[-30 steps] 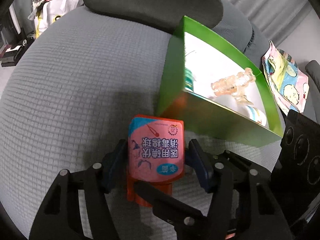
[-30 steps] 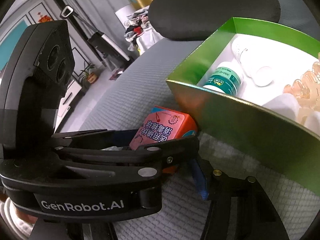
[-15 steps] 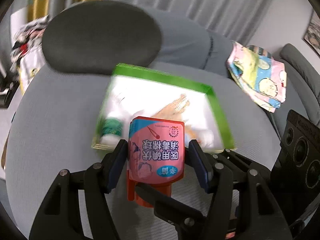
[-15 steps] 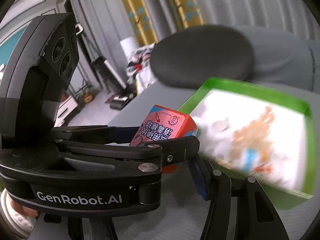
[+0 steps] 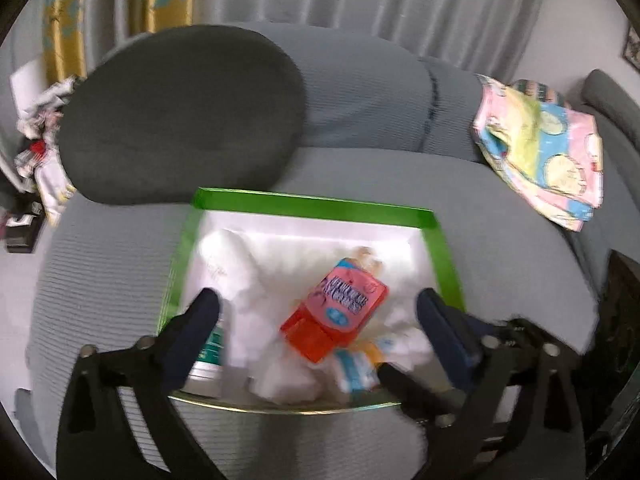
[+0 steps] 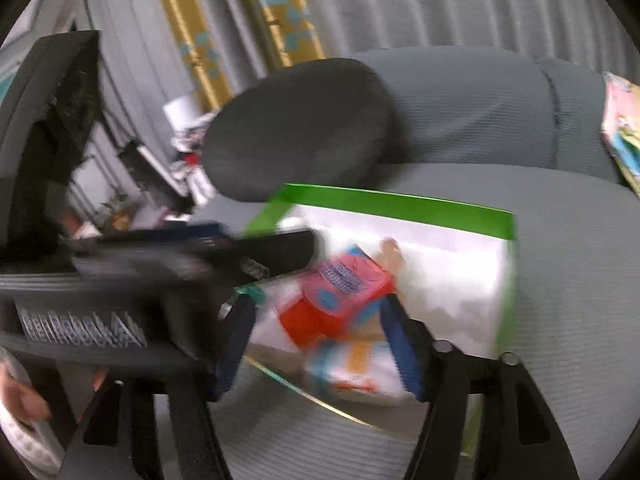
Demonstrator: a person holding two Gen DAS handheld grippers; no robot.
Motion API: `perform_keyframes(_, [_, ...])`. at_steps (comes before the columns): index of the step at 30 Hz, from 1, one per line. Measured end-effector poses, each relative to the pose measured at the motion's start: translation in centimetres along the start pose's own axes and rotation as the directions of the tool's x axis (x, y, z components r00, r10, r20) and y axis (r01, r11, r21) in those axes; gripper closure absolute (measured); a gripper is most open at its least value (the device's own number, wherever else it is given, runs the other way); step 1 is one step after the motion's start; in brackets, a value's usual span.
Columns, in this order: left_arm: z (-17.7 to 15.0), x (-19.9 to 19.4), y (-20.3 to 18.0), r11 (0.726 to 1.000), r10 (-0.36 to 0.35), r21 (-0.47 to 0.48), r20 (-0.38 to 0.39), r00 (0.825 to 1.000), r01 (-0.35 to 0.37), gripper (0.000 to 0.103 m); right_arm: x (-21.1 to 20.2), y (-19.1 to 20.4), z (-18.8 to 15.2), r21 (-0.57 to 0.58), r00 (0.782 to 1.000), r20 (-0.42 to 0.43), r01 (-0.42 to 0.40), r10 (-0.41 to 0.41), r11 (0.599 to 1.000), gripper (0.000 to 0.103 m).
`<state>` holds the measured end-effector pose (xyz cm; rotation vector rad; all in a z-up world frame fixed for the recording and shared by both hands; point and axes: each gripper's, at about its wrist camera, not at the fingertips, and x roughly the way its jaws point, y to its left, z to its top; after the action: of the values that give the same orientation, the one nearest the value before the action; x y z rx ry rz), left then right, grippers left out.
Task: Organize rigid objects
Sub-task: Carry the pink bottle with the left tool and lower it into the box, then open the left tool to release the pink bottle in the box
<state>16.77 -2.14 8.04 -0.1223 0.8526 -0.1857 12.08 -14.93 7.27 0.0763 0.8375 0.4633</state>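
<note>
The pink and orange box (image 5: 336,312) lies tilted inside the green-walled box (image 5: 312,205), on top of white bottles and a peach-coloured item. My left gripper (image 5: 320,316) is open wide above the green box's near side, apart from the pink box. In the right wrist view my right gripper (image 6: 320,336) is open and empty above the green box (image 6: 400,204), with the pink and orange box (image 6: 340,296) beyond its fingers. The left gripper's body (image 6: 120,280) crosses that view at the left. Both views are blurred.
The green box sits on a grey sofa seat (image 5: 100,260). A dark grey cushion (image 5: 180,120) lies behind it. A pastel patterned cloth (image 5: 540,148) lies at the right. Clutter stands on the floor at the far left (image 5: 36,160).
My left gripper carried the pink and orange box up over the green box and opened. The box dropped into the green box and lies tilted there. The right gripper rose alongside.
</note>
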Motion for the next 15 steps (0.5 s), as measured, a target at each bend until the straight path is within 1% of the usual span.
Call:
perform_keyframes(2, [0.0, 0.1, 0.6, 0.999, 0.033, -0.013, -0.034, 0.999, -0.033, 0.001, -0.1, -0.6, 0.1, 0.001, 0.999, -0.015, 0.045, -0.045, 0.999, 0.031])
perform_keyframes(4, [-0.2, 0.3, 1.2, 0.997, 0.068, -0.018, -0.081, 0.994, -0.07, 0.001, -0.8, -1.1, -0.2, 0.007, 0.998, -0.022, 0.061, -0.061, 0.998, 0.031])
perform_keyframes(6, [-0.4, 0.2, 1.5, 0.99, 0.142, -0.009, -0.086, 0.986, -0.144, 0.001, -0.9, -1.0, -0.2, 0.003, 0.997, -0.025, 0.07, -0.07, 0.998, 0.031])
perform_keyframes(7, [-0.4, 0.2, 1.7, 0.986, 0.163, -0.006, -0.089, 0.983, -0.164, 0.001, -0.9, -0.8, -0.3, -0.002, 0.997, -0.022, 0.075, -0.075, 0.997, 0.031])
perform_keyframes(8, [-0.5, 0.1, 1.8, 0.987, 0.156, -0.012, -0.096, 0.983, -0.158, 0.001, -1.1, -0.6, -0.4, -0.007, 0.997, -0.02, 0.079, -0.079, 0.997, 0.031])
perform_keyframes(11, [-0.4, -0.1, 2.6, 0.995, 0.083, -0.053, -0.128, 0.988, -0.09, 0.001, -1.5, -0.5, -1.0, -0.018, 0.997, -0.019, 0.079, -0.079, 0.997, 0.031])
perform_keyframes(12, [-0.4, -0.2, 2.7, 0.995, 0.074, -0.061, -0.129, 0.989, -0.082, 0.001, -1.6, -0.3, -1.2, -0.021, 0.997, -0.021, 0.077, -0.078, 0.997, 0.031])
perform_keyframes(15, [-0.4, -0.4, 2.9, 0.992, 0.094, -0.072, -0.131, 0.987, -0.104, 0.001, -2.0, -0.3, -1.7, -0.028, 0.997, -0.022, 0.075, -0.075, 0.997, 0.031])
